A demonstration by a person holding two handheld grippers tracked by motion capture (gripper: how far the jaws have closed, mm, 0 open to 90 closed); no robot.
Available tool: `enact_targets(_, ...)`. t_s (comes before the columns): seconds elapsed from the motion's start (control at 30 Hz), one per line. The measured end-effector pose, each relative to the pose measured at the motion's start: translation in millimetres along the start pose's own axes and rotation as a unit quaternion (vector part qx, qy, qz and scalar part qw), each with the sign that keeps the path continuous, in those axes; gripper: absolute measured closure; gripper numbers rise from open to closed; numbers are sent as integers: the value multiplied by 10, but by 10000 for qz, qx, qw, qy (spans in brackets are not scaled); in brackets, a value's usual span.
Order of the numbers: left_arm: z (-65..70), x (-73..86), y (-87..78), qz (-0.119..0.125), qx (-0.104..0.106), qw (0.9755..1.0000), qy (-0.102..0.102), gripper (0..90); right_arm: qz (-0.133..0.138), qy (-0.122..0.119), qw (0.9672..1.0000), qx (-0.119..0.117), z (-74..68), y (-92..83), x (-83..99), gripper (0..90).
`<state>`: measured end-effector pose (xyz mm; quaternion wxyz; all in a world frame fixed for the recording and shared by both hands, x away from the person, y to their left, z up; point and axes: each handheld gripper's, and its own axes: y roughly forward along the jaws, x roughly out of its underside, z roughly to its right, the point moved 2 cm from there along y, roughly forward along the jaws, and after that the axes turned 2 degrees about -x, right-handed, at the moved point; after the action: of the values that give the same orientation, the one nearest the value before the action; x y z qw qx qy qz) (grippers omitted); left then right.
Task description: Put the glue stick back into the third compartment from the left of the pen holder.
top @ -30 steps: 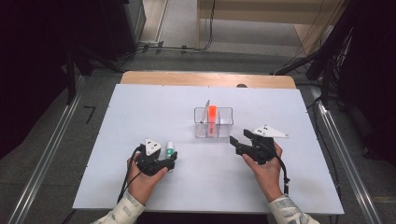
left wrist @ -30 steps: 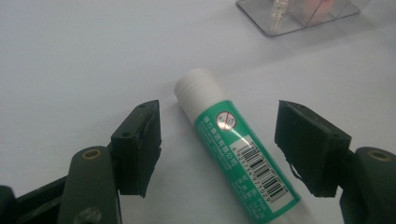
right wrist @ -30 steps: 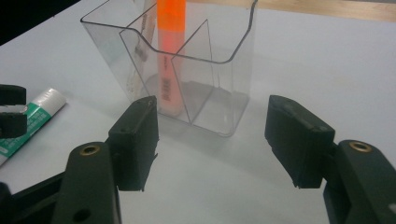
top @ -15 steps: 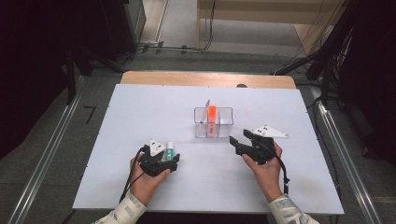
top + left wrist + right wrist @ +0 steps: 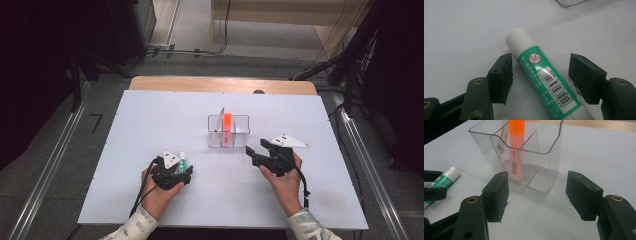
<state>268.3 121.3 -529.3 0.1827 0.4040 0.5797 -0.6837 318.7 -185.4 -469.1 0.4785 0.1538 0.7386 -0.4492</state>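
A green and white glue stick (image 5: pixel 544 77) lies flat on the white table, its white cap pointing away from me. My left gripper (image 5: pixel 540 78) is open with a jaw on either side of the stick, neither touching it; the high view has that gripper (image 5: pixel 184 170) over the glue stick (image 5: pixel 182 161). A clear divided holder (image 5: pixel 228 131) stands mid-table with an orange highlighter (image 5: pixel 227 124) and a thin pen upright inside. My right gripper (image 5: pixel 251 153) is open, just right of and nearer than the holder (image 5: pixel 524 152), its jaws pointing at it with nothing between them.
The white table (image 5: pixel 150 115) has open surface to the left, right and behind the holder. A wooden strip (image 5: pixel 220 84) runs along its far edge. Cables trail from both grippers toward the near edge. Dark floor and equipment surround the table.
My left gripper has slid forward over the glue stick, so the stick now lies between its jaws. The right gripper has held still.
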Motion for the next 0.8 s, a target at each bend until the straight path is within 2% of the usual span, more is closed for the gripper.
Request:
enact_targets(0.37, 16, 18, -16, 14, -18, 10000, 77, 457, -10, -14, 10000, -10, -2, 4, 1, 336)
enact_targets(0.5, 13, 23, -26, 10, -16, 9999, 98, 508, -11, -16, 10000, -14, -3, 3, 2, 336)
enact_targets(0.67, 6, 28, -35, 21, 54, 9999, 108, 644, -18, -3, 10000, -12, -5, 3, 4, 336)
enact_targets(0.8, 0, 26, -35, 12, 86, 9999, 150, 651, -13, -2, 10000, -13, -4, 2, 5, 337)
